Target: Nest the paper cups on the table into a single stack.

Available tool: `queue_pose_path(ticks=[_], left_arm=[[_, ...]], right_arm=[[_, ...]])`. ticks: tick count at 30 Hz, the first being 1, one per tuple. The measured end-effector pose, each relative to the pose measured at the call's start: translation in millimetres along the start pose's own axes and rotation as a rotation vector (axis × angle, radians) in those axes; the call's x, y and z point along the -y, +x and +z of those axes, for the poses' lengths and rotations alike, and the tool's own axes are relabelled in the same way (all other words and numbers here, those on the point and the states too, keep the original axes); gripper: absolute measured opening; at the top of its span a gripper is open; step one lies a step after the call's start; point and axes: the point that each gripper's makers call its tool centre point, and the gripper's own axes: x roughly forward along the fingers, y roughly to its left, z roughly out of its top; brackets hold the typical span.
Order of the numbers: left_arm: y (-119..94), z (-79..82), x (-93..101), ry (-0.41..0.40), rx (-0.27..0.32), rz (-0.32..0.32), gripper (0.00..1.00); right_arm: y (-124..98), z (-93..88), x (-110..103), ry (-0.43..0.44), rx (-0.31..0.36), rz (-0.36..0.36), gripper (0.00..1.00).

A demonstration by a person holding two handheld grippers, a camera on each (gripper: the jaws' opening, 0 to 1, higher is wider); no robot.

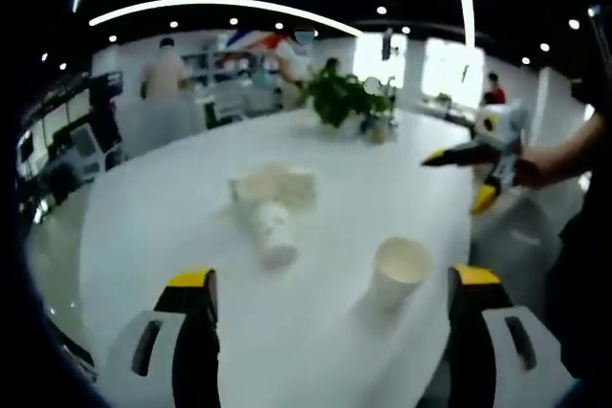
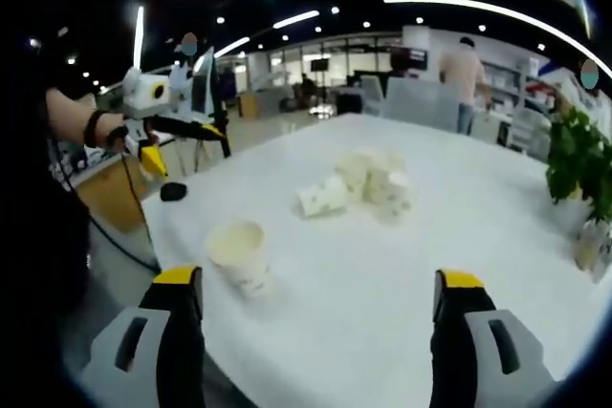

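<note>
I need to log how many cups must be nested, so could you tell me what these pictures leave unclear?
- Cluster of cups: blurred in both views; cups overlap, so their number cannot be counted.
- Lying cup: whether it is one cup or several nested cannot be told.
- Upright cup: its inside is hidden by its own wall in the right gripper view.
- Small dark object by the table edge: too small to identify.

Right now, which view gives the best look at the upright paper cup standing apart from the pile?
The left gripper view: the upright paper cup stands near the table edge, close to the camera, its open mouth and wall plain. The right gripper view shows the same cup slightly smaller, lower left, also unobstructed.
</note>
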Motion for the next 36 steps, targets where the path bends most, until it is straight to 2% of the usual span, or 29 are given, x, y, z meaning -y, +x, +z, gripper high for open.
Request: queue_pose_path(ticks=[4, 8, 10, 13, 14, 22, 25, 28, 32, 36], left_arm=[[-4.1, 7.6, 1.8, -0.014, 0.056, -0.001, 1.00], [-6.7, -2.0, 0.5, 0.023, 0.013, 0.019, 0.99], [-9.5, -1.0, -2.8, -0.002, 0.024, 0.030, 1.00], [-15.1, 12.7, -7.7, 0.013, 0.107, 0.058, 0.99], [-17.3, 14.4, -8.4, 0.015, 0.114, 0.061, 0.99], [-18.2, 21.8, -13.9, -0.043, 0.126, 0.067, 0.99], [-18.7, 28.9, -12.6, 0.003, 0.144, 0.073, 0.99], [-17.5, 27.1, -14.6, 0.007, 0.133, 0.078, 0.99], [-16.1, 25.9, -19.3, 0.004, 0.130, 0.087, 0.99], [-12.5, 22.5, -18.7, 0.013, 0.125, 0.082, 0.99]], right_arm=[[5.2, 11.8, 10.8, -0.033, 0.011, 0.014, 1.00], [13.2, 23.0, 19.3, -0.031, 0.029, 0.050, 0.96], [17.2, 30.4, 22.7, -0.037, 0.039, 0.058, 0.94], [23.3, 39.5, 25.3, -0.048, 0.048, 0.068, 0.93], [25.6, 42.5, 27.1, -0.061, 0.054, 0.063, 0.93], [43.4, 41.9, 24.7, -0.057, 0.041, 0.108, 0.97], [49.4, 39.3, 25.3, -0.043, 0.033, 0.124, 0.95], [53.7, 42.7, 26.6, 0.006, 0.043, 0.145, 0.90], [63.1, 48.8, 32.5, 0.022, 0.048, 0.159, 0.89], [73.8, 51.4, 33.5, -0.003, 0.039, 0.184, 0.91]])
